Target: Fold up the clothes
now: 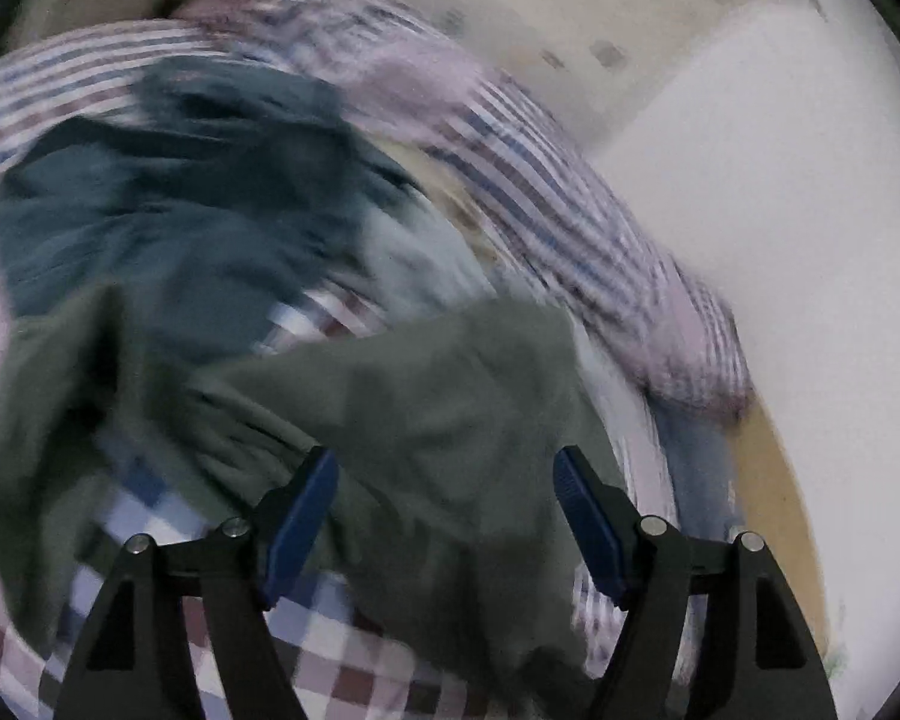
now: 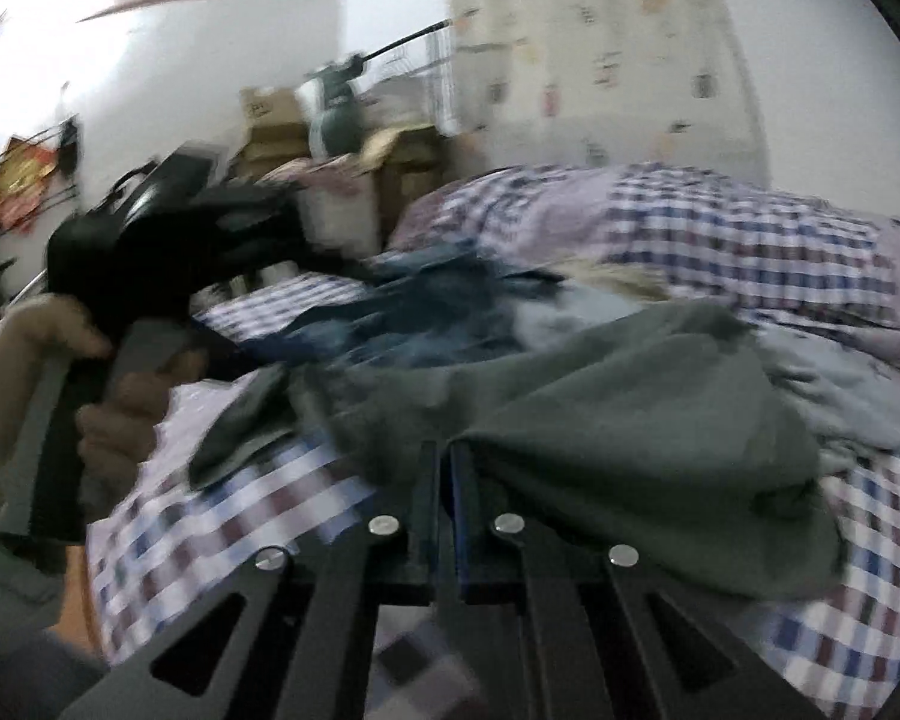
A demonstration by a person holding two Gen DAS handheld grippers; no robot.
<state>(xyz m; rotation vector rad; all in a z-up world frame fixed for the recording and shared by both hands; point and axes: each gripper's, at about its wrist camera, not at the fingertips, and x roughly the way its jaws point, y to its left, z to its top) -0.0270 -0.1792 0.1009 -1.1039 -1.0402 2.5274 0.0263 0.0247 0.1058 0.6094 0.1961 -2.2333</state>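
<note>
Olive-green garment [image 2: 600, 420] pinched in right tool [image 2: 444, 468]; left tool [image 1: 444, 498] spread wide.

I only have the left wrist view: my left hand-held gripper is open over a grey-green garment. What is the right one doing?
Observer: The right hand-held gripper is shut, and the grey-green garment edge sits at its tips; motion blur hides the exact pinch.
Operator: Is anything near my left side that I can't see?
Observer: The person's hand holds the left hand-held gripper body, raised over the checked bedding.
Operator: What's beyond the bed?
Observer: Cardboard boxes stand stacked against the wall past the bed's far edge.
</note>
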